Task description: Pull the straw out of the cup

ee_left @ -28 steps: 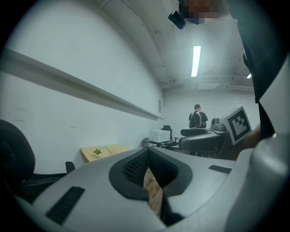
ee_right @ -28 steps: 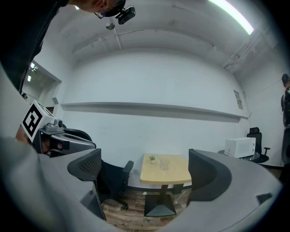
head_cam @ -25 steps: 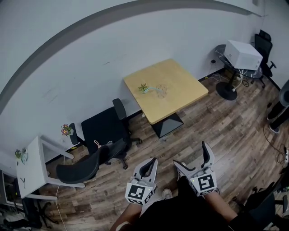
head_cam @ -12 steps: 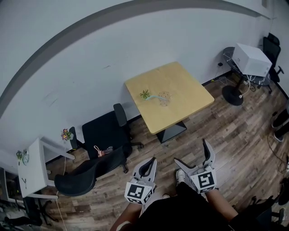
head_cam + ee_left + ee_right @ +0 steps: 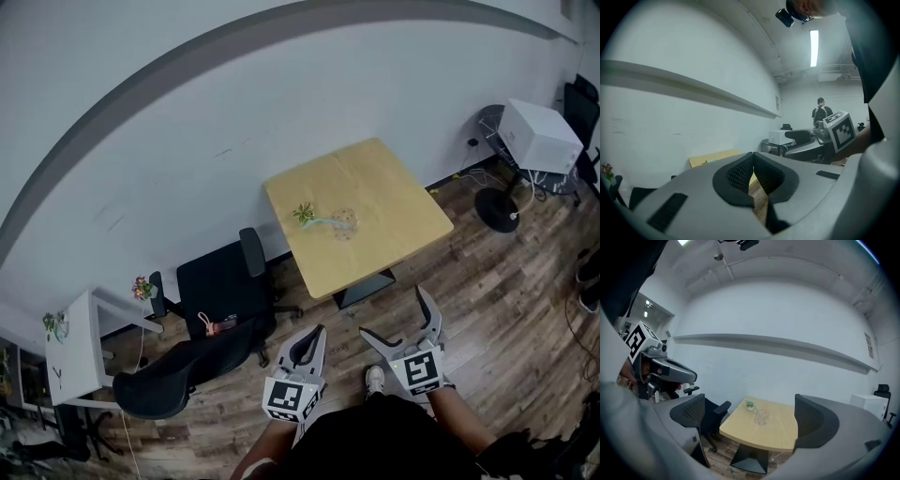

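Observation:
A clear cup (image 5: 343, 223) stands on the square wooden table (image 5: 394, 202) across the room, with a pale straw (image 5: 323, 221) leaning out of it toward a small potted plant (image 5: 303, 213). In the right gripper view the cup (image 5: 762, 418) and plant (image 5: 749, 405) show between the jaws, far off. My left gripper (image 5: 309, 337) is shut with nothing in it, held low near my body. To its right, my right gripper (image 5: 398, 317) is open and empty. Both are well short of the table.
Two black office chairs (image 5: 223, 281) (image 5: 164, 373) stand left of the table, by a white side table (image 5: 73, 347). A white box (image 5: 541, 136) and a floor fan (image 5: 495, 202) are at the right. A person (image 5: 820, 111) stands in the distance.
The table, cup and chairs have shifted down and right in the head view as I come closer. Both grippers keep the same pose and jaw state.

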`<act>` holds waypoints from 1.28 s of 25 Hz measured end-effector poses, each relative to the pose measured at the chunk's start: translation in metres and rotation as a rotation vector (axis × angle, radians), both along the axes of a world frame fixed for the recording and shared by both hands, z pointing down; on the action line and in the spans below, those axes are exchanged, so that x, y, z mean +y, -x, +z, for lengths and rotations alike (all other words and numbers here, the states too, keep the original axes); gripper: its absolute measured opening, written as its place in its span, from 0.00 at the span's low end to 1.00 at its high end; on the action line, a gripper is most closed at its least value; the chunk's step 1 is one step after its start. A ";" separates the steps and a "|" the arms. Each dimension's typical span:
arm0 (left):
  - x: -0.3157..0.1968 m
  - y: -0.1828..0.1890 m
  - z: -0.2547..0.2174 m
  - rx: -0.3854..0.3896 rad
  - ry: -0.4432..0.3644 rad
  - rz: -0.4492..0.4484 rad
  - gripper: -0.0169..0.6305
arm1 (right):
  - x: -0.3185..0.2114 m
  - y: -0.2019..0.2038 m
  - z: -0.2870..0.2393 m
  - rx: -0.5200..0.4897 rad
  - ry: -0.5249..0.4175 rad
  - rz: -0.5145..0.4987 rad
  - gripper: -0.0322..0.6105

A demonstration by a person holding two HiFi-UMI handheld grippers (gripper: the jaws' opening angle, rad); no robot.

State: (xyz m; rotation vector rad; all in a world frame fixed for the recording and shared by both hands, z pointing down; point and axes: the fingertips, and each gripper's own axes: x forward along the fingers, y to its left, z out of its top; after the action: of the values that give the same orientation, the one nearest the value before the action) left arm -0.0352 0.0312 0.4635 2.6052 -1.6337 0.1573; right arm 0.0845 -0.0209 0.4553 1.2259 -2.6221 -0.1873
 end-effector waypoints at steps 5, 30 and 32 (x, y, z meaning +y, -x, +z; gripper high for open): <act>-0.031 0.000 0.003 -0.001 0.023 -0.069 0.06 | -0.034 -0.008 0.006 0.021 0.010 -0.031 0.96; -0.148 0.049 0.038 0.059 0.086 -0.206 0.06 | -0.166 0.047 0.040 0.181 0.027 -0.159 0.86; -0.164 0.060 0.042 0.063 0.092 -0.214 0.06 | -0.180 0.058 0.039 0.211 0.011 -0.173 0.86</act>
State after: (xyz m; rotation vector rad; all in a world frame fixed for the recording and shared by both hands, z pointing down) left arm -0.0952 -0.1325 0.5057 2.3257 -1.8219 0.1335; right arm 0.0264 -0.2006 0.4946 0.9198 -2.5380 -0.3149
